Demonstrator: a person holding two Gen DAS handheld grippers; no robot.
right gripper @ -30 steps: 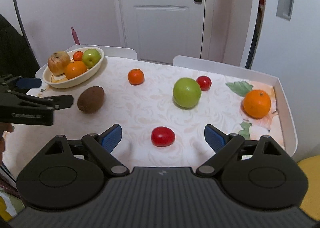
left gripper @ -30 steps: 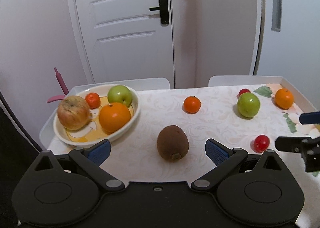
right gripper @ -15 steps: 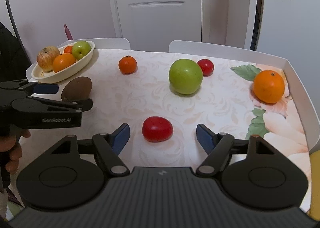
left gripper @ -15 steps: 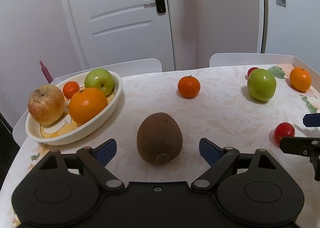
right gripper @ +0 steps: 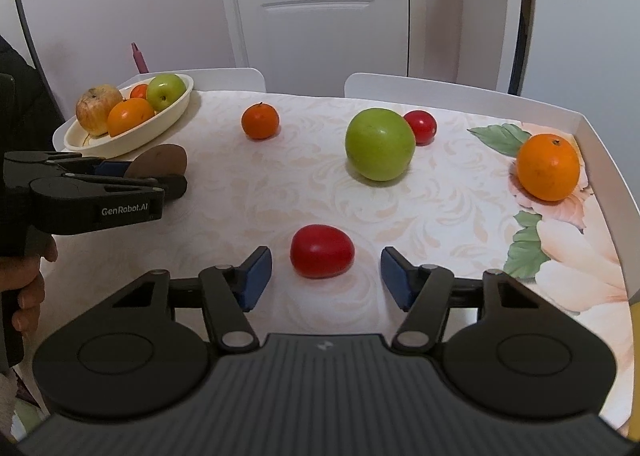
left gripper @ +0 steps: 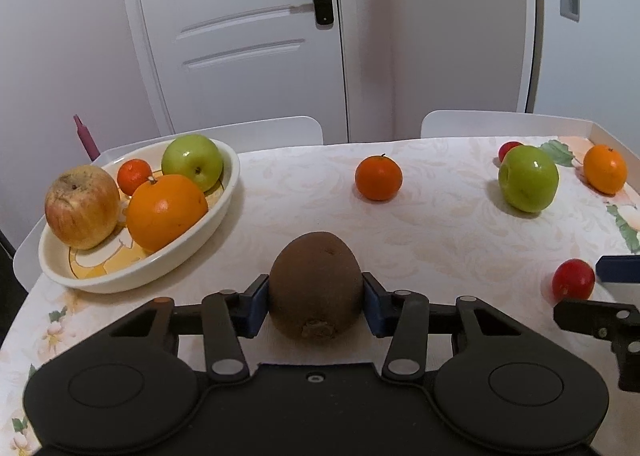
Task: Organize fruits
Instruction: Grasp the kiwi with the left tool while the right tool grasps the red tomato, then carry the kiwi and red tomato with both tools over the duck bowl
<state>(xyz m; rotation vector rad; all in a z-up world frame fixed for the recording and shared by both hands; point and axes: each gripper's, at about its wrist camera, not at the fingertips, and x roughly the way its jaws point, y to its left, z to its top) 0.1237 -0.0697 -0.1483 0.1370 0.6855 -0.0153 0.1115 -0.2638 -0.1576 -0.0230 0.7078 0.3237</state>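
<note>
On the table, left gripper (left gripper: 316, 298) fingers clamping kiwi (left gripper: 315, 288) — right gripper (right gripper: 326, 276) fingers wide, flanking red tomato (right gripper: 322, 251).

Brown kiwi (left gripper: 316, 288) on table, clamped between pads.

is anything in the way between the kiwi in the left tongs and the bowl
Nothing visible blocks it. The kiwi sits clamped in the left tongs, and only bare tablecloth lies between it and the bowl rim.

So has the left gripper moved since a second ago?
Yes. The left gripper went forward toward the bowl and shut on the kiwi.
</note>
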